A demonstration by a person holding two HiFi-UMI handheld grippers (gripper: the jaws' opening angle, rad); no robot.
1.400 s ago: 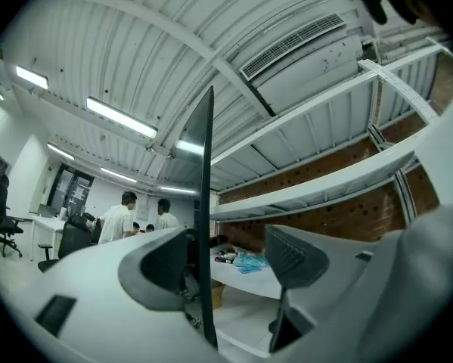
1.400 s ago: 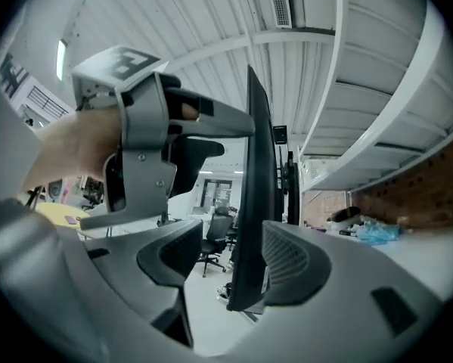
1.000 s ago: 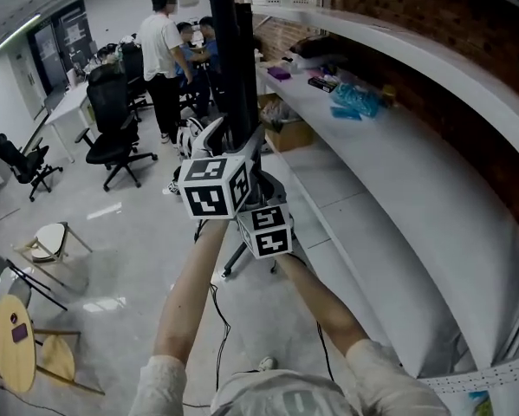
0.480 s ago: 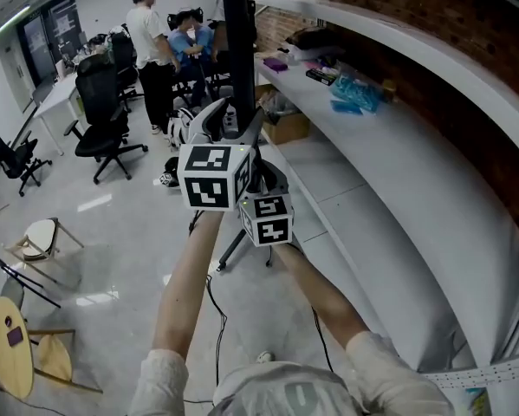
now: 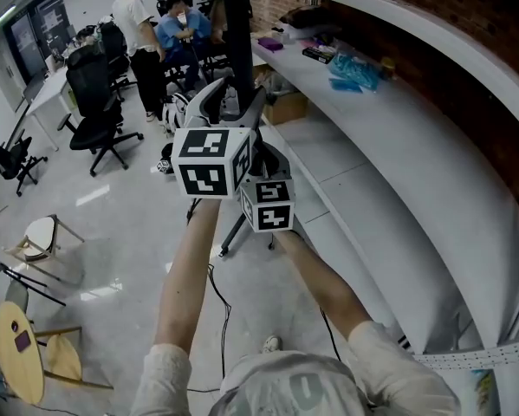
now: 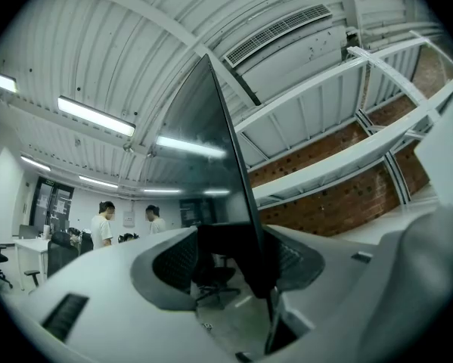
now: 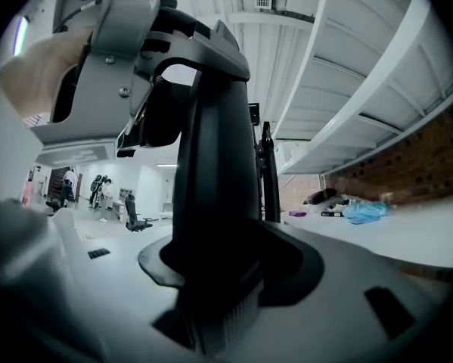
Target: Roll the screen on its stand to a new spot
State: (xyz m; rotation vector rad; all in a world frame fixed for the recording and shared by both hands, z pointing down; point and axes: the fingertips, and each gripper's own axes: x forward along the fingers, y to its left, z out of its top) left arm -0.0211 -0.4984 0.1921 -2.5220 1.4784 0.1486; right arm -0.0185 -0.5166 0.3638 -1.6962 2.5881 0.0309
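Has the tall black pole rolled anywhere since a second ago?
No, not noticeably: the pole stays just left of the same cardboard box under the shelf.

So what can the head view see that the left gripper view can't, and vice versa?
Only the head view: the person's forearms, a wooden stool and a blue bag on the white shelf. Only the left gripper view: ceiling lights, an air vent and the screen's dark face. Both: the black post, standing people, the brick wall.
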